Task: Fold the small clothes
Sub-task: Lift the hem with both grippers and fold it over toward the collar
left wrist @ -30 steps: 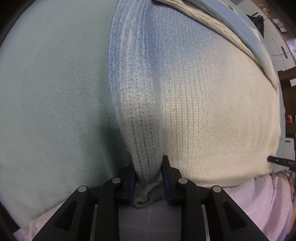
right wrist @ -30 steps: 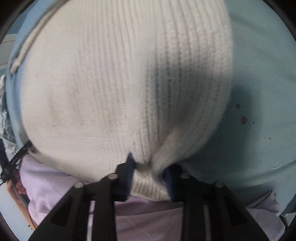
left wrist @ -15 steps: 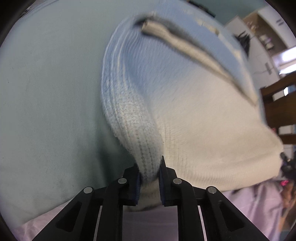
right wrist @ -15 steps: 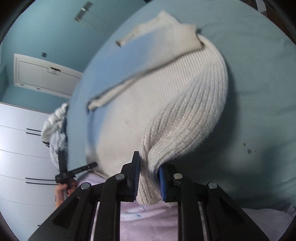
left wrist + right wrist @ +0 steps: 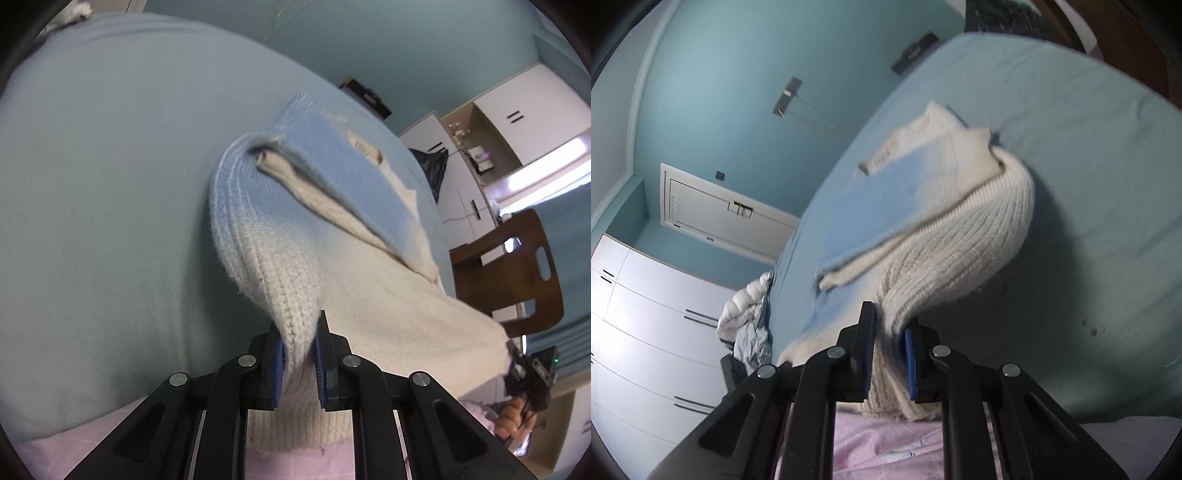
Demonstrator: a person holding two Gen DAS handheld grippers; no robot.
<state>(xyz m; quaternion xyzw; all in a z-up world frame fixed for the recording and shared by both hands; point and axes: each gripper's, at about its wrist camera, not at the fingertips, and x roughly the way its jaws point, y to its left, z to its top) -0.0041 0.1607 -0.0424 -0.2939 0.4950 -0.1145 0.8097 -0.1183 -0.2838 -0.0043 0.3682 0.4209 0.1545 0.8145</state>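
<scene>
Room: a bedroom with blue-green walls; white cupboards stand at one side and a wooden chair beside the bed.
Bed: the bed has a pale blue sheet, and it serves as the flat place for the folding.
Sweater: a small knitted sweater, cream with a light blue part, lies on the bed at its far end, while the near hem is raised off the sheet. The sleeves seem already laid across the body, so I judge that the next step is to fold the bottom up toward the collar.
Pink cloth: a pink cloth shows under the near edge of the sweater; what it is, I cannot tell.
Left gripper: the left gripper is clamped on one corner of the hem; the blue pads press the thick knit from both sides. It holds a corner so that the hem stays straight.
Right gripper: the right gripper has the other corner of the hem between its pads, and its jaws are closing tighter on the knit. Two corners held together keep the fabric spread and not bunched.
Risk: the knit is soft and heavy, so in my view it can sag in the middle.
</scene>
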